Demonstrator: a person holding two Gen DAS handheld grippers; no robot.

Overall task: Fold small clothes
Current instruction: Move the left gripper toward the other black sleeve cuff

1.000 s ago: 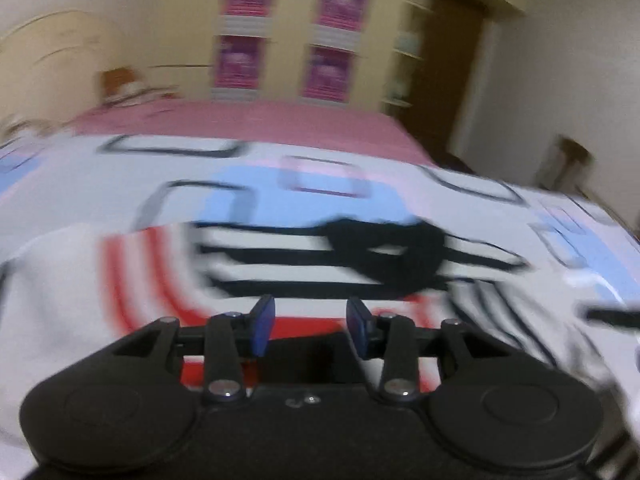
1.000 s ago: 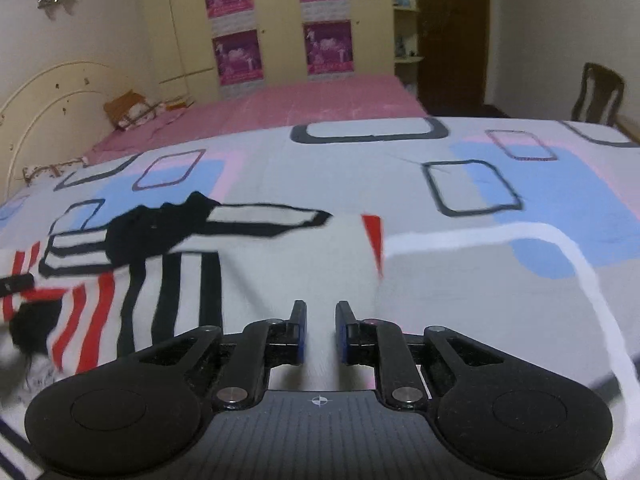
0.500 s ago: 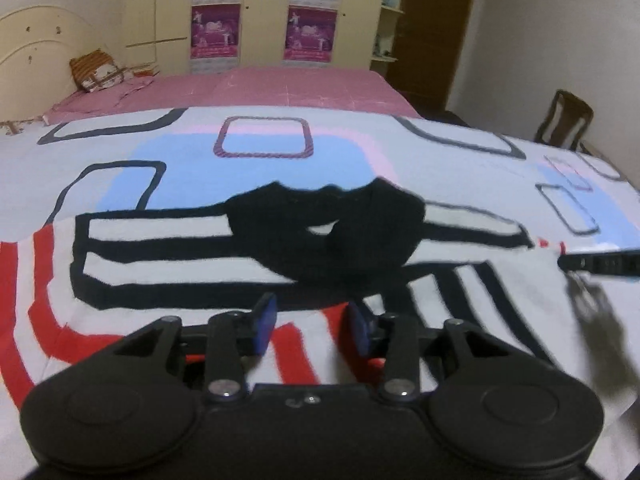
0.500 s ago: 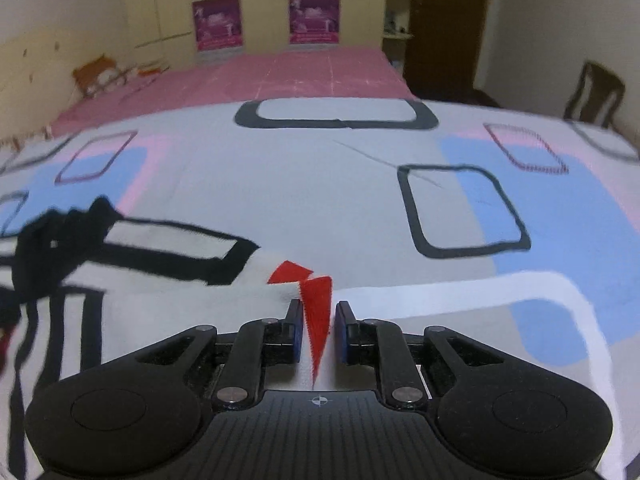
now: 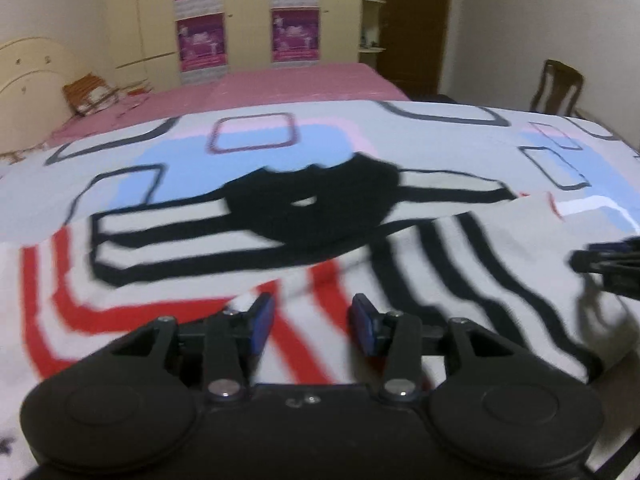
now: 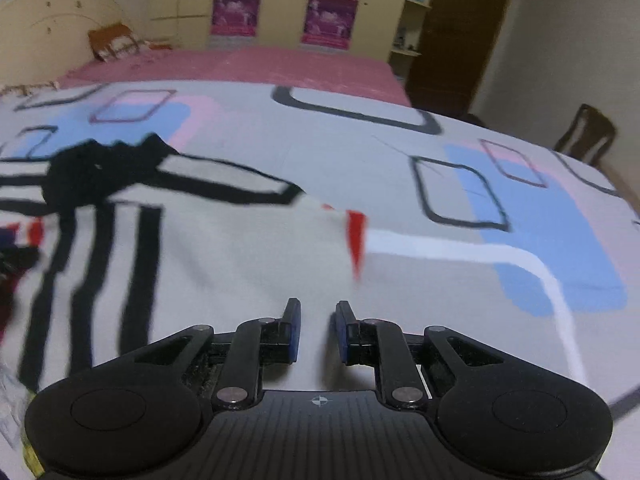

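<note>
A small white garment (image 5: pixel 208 240) with black and red stripes and a black collar (image 5: pixel 316 208) lies spread on the bed, its right part folded over. My left gripper (image 5: pixel 310 318) hovers open over its red stripes with nothing between the fingers. My right gripper (image 6: pixel 316 320) is open over the garment's plain white part (image 6: pixel 240 264), just short of a red-tipped corner (image 6: pixel 356 236). The right gripper's tip shows in the left wrist view (image 5: pixel 608 264) at the garment's right edge.
The bed carries a grey sheet (image 6: pixel 400 160) with blue, pink and black rectangles and a pink cover (image 5: pixel 280 80) behind. A wooden chair (image 6: pixel 588 132) stands at the right. Wardrobes with purple posters (image 5: pixel 296 36) line the far wall.
My right gripper has let go of the red-tipped corner, which now lies on the garment, and has drawn back. My left gripper has opened wider and shifted a little.
</note>
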